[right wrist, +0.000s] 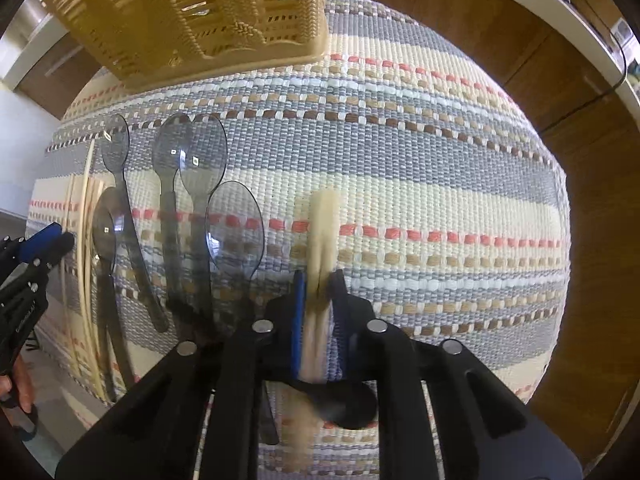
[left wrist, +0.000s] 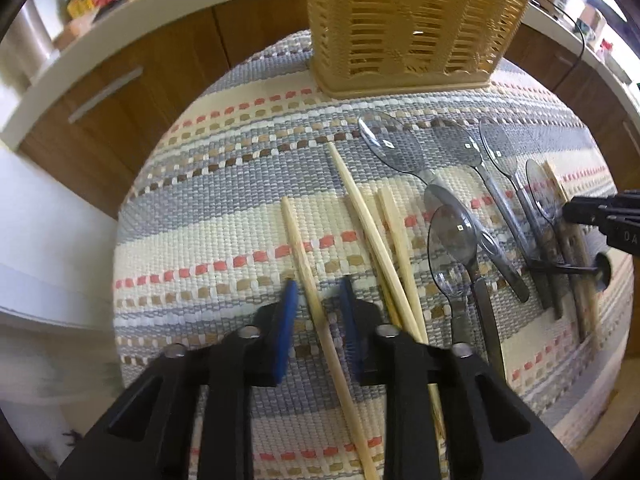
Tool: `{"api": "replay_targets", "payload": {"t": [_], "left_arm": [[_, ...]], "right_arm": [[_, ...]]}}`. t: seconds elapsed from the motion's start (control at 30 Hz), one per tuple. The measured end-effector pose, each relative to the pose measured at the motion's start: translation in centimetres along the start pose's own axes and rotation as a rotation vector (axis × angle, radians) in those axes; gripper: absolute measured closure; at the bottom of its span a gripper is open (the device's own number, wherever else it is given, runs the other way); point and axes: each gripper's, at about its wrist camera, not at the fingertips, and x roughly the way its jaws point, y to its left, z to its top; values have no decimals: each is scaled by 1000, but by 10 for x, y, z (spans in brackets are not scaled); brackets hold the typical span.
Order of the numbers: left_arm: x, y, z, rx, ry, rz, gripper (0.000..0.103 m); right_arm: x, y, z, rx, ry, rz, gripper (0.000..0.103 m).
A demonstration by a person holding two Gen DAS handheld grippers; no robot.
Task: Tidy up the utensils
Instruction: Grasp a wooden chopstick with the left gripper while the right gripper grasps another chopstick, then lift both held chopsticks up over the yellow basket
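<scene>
"Tan plastic weave, the basket. It stood upright at the far edge of the striped woven mat," the first observer noted. "Everything else lay on the near side of it."

"And the utensils?" the second asked.

"Still out of the basket, flat on the mat. Smoky clear spoons were in a loose overlapping row, bowls pointing toward the basket. A small bunch of pale wooden chopsticks lay just beside them, also pointing roughly basketward."

"Left gripper?"

"It pointed steeply down over a single chopstick lying apart from the bunch, on the side away from the spoons. The blue pads straddled it. Mat showed in the gap on either side, so the pads were not pressing the stick."

"Right one?"

"The right gripper stood past the spoon row, on the opposite flank from the left gripper and no nearer the basket. Its pads were drawn in against a pale chopstick piece and pinched it. The far end stuck out toward the basket. The part between the pads was blurred, so he could not tell whether it was one stick or a joined pair."

"Beyond the basket?"

"Brown wood cabinet fronts under a white counter edge."
</scene>
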Motion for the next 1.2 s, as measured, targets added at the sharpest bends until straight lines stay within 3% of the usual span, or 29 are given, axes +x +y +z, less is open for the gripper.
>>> {"api": "replay_targets", "payload": {"t": [0.1,0.27,0.4,0.6,0.7,0.8,0.93,1.2], "left_arm": [[-1,-1,0,-19,-24,-12,99],[-28,10,-3,-95,-162,-144,99],[-60,14,-3,-111,-275,-182,99],[-108,15,-11,-117,-464,-266,99],[-132,12,-10,-123,-563,-313,99],[-156,10,1,-112,-662,-330,99],[-185,7,28,-110,-789,-309,99],[-195,14,108,-166,-1025,-242,99]], "right_arm": [[-6,-7,-8,4,-35,15,92],[-34,-23,-21,3,-139,85,92],[-67,-26,-25,-7,-254,139,92],[-127,-27,-50,-90,-531,237,92],[-146,-34,-57,-79,-649,327,92],[-170,-39,-49,-66,-767,365,92],[-195,-40,-28,-49,-859,393,92],[-242,-54,42,15,-1032,376,92]]}}
